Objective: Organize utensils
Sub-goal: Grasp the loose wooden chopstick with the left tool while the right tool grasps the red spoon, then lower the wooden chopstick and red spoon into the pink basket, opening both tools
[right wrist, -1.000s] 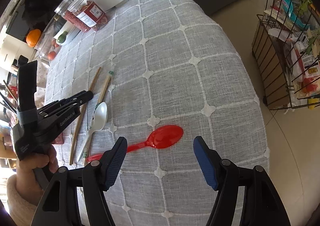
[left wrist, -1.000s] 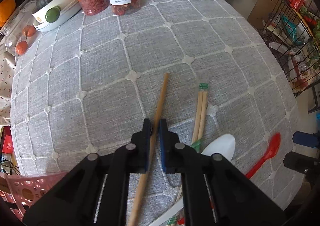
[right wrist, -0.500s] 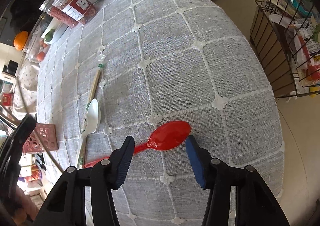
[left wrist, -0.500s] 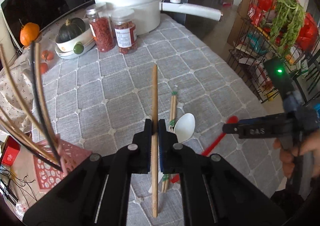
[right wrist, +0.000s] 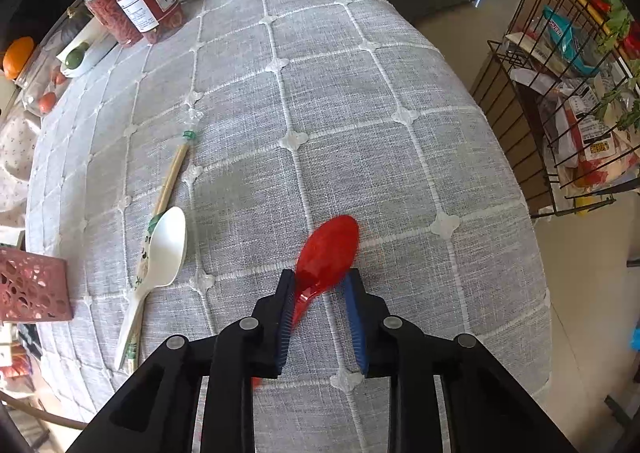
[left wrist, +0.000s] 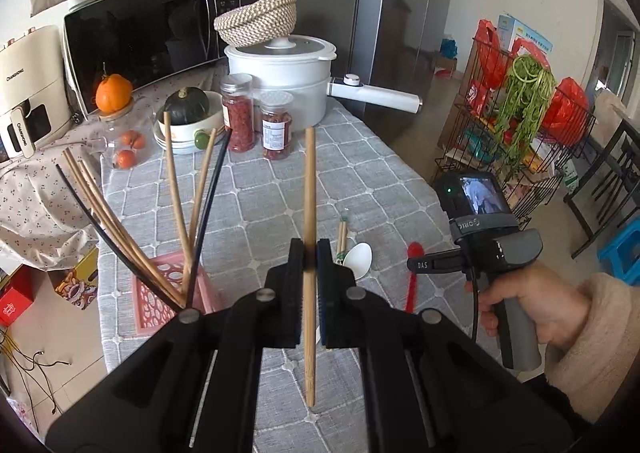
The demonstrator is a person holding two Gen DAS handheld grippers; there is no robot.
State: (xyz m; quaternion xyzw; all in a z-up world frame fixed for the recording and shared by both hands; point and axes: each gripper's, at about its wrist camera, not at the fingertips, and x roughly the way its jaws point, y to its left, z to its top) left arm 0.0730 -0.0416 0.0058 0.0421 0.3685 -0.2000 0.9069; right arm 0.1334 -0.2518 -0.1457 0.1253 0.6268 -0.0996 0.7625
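- In the left wrist view, at the far left, we read "CHANGHONG" on a cream appliance (left wrist: 30,89).
- Lower left of that view, a pink basket (left wrist: 158,303) on the grey tablecloth (left wrist: 280,189) holds wooden and black chopsticks (left wrist: 176,209) that fan upward.
- At centre, our left gripper (left wrist: 310,253) is clamped on a single wooden chopstick (left wrist: 309,189), which stands nearly upright above the table.
- Right of it lie wrapped chopsticks (left wrist: 341,233) and a white spoon (left wrist: 358,259).
- At the right, our right hand (left wrist: 532,309) holds the other tool, marked "DAS".
- In the right wrist view, the right gripper (right wrist: 322,289) sits low at centre, its jaws closing around the red spoon (right wrist: 328,249); the left pad touches the spoon's neck, the right pad stands just clear.
- The jar labels (right wrist: 154,3) at upper left are too small for us to read.
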